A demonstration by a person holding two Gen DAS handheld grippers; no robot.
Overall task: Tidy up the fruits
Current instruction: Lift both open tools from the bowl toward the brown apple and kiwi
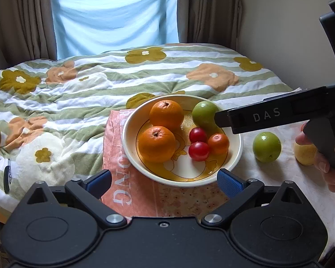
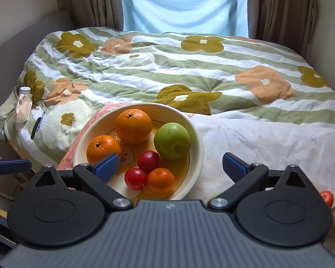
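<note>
Six fruits already sat in the bowl (image 1: 235, 156); a green apple (image 1: 266, 146) and yellow fruit (image 1: 304, 154) waited on the bed. Both grippers' jaws gaped wide, empty.

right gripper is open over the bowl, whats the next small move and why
Probably swing the right gripper rightward toward the loose green fruit on the cloth. Its jaws are open and empty, the bowl already holds six fruits, and that one still lies outside, nearest the rim.
</note>
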